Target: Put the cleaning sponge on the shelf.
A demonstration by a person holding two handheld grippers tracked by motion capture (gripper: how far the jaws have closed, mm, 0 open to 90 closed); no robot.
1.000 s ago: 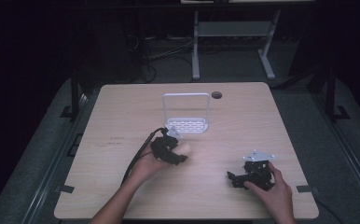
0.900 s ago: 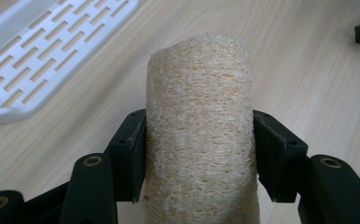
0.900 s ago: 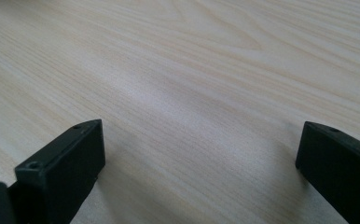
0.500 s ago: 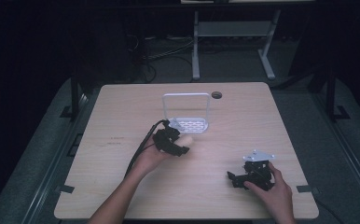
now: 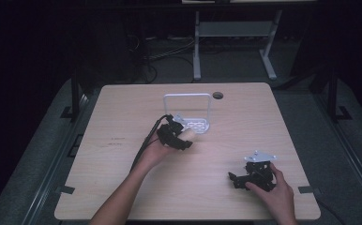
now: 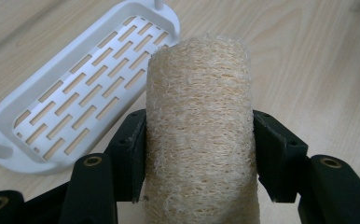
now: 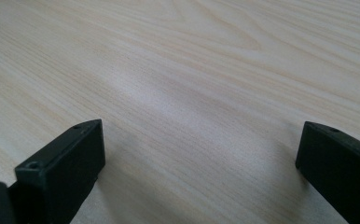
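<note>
The left gripper [image 6: 199,154] was clamped on a loofah [image 6: 199,135], both pads pressed into its sides. The loofah was a pale straw-coloured cylinder of coarse, tangled fibre, standing up between the jaws with its flat end away from the camera. No writing could be read. Just beyond it lay a white plastic rack [image 6: 75,102], slotted, glossy, with rounded corners and a wire hoop. The right gripper [image 7: 201,154] sat well apart, jaws wide over bare, pale-grained wooden table [image 7: 192,70].
</note>
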